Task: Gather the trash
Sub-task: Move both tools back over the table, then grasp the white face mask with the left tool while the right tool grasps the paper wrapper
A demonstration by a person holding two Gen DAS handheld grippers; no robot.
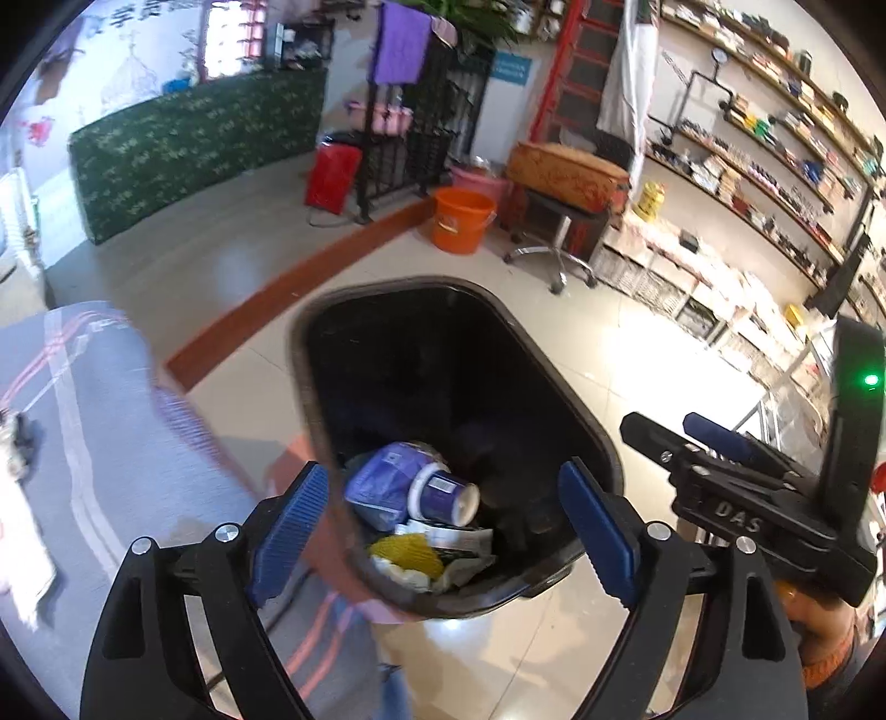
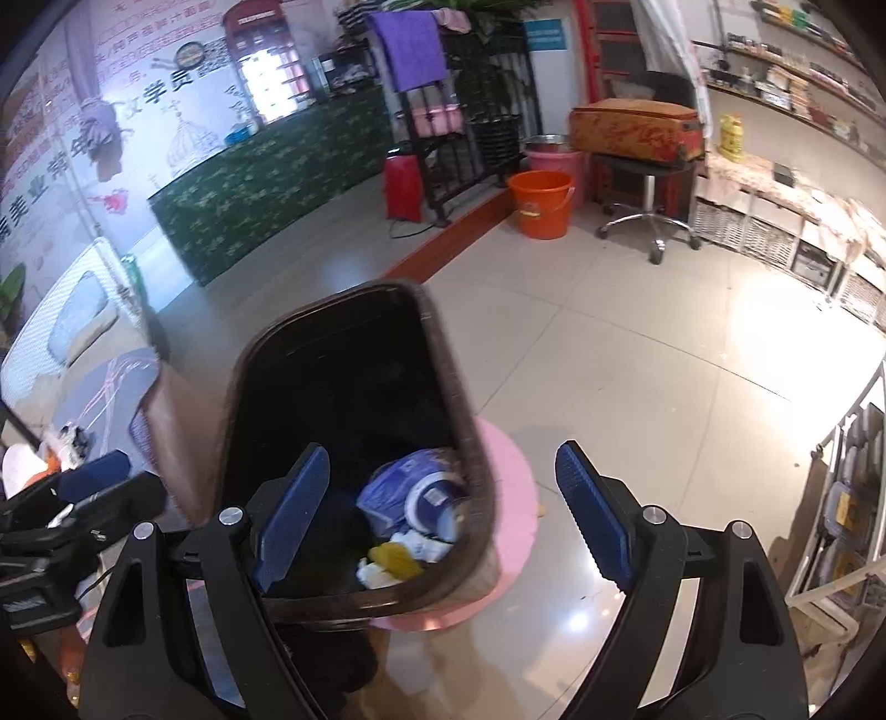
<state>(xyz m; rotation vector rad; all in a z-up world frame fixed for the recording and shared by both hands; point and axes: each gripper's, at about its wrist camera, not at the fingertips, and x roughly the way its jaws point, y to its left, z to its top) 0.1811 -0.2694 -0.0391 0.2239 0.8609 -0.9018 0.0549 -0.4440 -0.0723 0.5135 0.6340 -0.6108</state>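
Left edge: grey mat with pink and white stripes lay on the floor, blurred.
Back left: long counter draped in green leaf-print cloth stood against the wall.
Back centre: black metal rack with a purple towel hung over it; red bag at its foot.
Centre floor: glossy pale tiles, one brown strip running diagonally; orange bucket beside a pink basin.
Trash bin: black bin stood open-topped, lower centre in both views; trash lay at its bottom, namely a blue wrapper, a purple-and-white cup on its side, a yellow scrap and crumpled paper.
Left gripper: released, jaws wide, nothing between them, held above the bin's near rim.
Right gripper: released, jaws wide and empty, over the bin's right rim.
Back right: chrome-based stool carrying an orange-brown suitcase.
Right wall: long shelves packed with small goods.
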